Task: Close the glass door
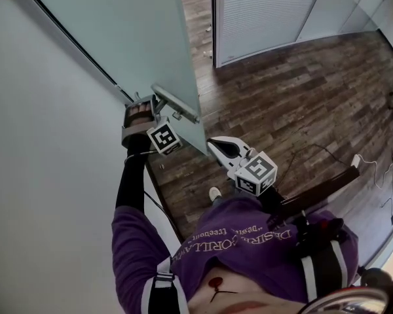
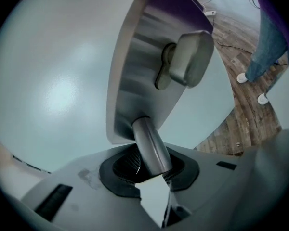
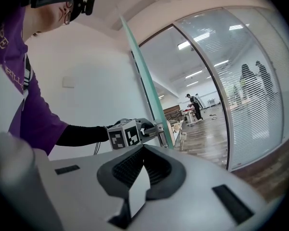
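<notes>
Door point(image 1: 118, 31): frosted glass, pale green, matt, smooth. Handle point(image 2: 151, 146): round metal bar, satin, soft sheen. Lock plate point(image 2: 135, 81): brushed metal w/ fine grain lines; knob point(image 2: 192, 57) same metal, duller. Left gripper point(image 2: 154, 166) shell: pale grey plastic, matt; pads point(image 2: 126, 166) black, ribbed, rubbery. Floor point(image 1: 301, 90): dark wood planks, grainy, slight gloss. Wall point(image 1: 39, 175): white, matt, smooth. Shirt point(image 1: 249, 241): purple cloth; sleeve point(image 1: 131, 182) black stretch cloth.
</notes>
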Demonstrator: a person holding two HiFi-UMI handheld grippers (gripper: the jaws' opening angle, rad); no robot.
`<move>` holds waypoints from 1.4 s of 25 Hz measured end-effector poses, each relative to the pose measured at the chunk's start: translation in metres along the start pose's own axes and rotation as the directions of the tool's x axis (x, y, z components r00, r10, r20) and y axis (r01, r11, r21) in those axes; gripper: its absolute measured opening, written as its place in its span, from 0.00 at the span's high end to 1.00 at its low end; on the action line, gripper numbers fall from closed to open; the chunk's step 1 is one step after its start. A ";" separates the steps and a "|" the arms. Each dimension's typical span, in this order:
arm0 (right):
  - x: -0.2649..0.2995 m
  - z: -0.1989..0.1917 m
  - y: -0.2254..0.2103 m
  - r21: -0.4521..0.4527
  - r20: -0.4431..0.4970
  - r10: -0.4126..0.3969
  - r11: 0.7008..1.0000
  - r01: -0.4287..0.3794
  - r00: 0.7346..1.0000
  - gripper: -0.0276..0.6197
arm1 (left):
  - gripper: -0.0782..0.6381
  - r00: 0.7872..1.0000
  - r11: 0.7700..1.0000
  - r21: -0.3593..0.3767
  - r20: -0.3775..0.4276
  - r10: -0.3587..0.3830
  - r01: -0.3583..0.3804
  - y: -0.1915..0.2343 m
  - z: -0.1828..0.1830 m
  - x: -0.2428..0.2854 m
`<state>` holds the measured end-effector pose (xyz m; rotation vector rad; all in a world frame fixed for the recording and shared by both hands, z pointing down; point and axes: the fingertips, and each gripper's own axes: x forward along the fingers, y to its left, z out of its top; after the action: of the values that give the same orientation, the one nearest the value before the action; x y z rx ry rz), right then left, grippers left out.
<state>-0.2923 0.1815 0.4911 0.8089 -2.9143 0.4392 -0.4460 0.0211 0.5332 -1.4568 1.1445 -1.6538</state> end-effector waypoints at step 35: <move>-0.039 0.071 -0.189 -0.005 0.048 0.029 1.000 -0.029 0.998 0.97 | 0.81 0.971 0.980 0.113 -0.194 -0.139 0.163 0.047 0.117 0.110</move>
<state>-0.1615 0.0246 0.4648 0.7887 -2.9735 0.4215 -0.3539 -0.1187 0.5364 -1.3601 1.0239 -1.9660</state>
